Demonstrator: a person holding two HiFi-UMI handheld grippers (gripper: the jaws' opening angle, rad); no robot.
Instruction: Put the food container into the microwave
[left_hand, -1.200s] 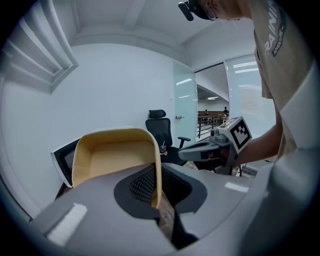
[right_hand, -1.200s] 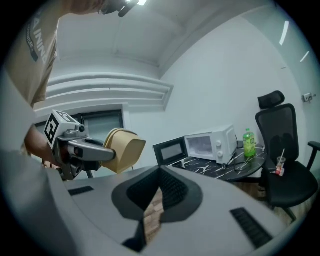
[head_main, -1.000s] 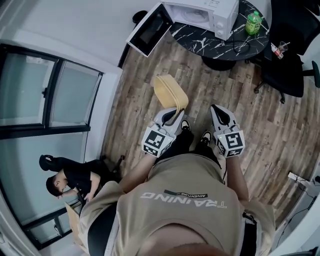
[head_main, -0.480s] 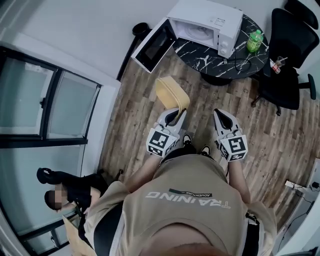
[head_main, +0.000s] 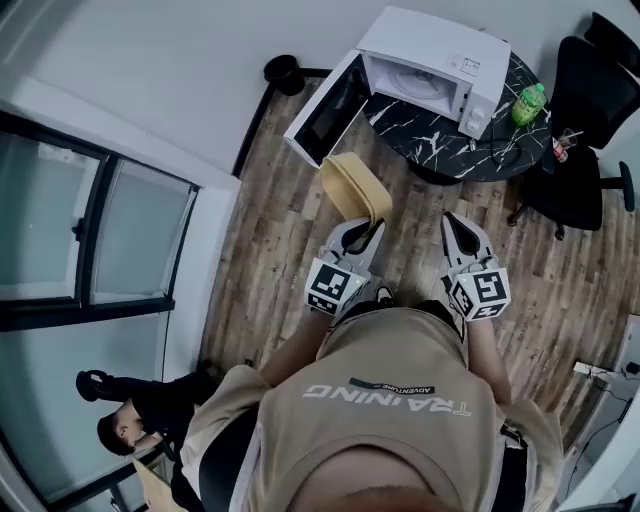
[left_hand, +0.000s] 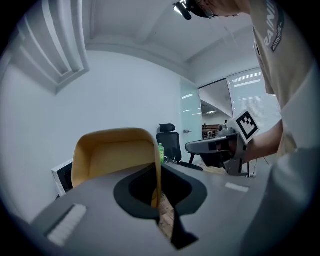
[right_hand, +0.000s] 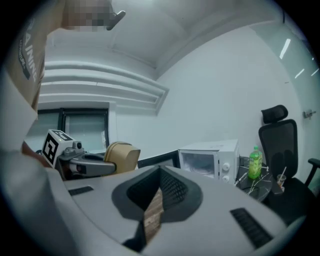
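Note:
The tan food container (head_main: 352, 187) hangs over the wood floor with my left gripper (head_main: 362, 232) shut on its wall. In the left gripper view the container (left_hand: 112, 155) stands up from the jaws, its thin edge pinched between them at my left gripper (left_hand: 157, 200). The white microwave (head_main: 435, 65) sits on a black marble table (head_main: 450, 145) ahead, its door (head_main: 328, 108) swung open to the left. My right gripper (head_main: 462, 232) is beside the left one, shut and empty. In the right gripper view my right gripper (right_hand: 159, 170) points toward the microwave (right_hand: 210, 160).
A green bottle (head_main: 528, 103) stands on the table right of the microwave. A black office chair (head_main: 585, 150) is at the right. A glass partition (head_main: 100, 235) runs along the left, with a person in black (head_main: 135, 425) low beyond it. A small black object (head_main: 283, 70) sits by the wall.
The microwave and table have drawn closer and lower in the head view. Both grippers kept their pose, the left still holding the container.

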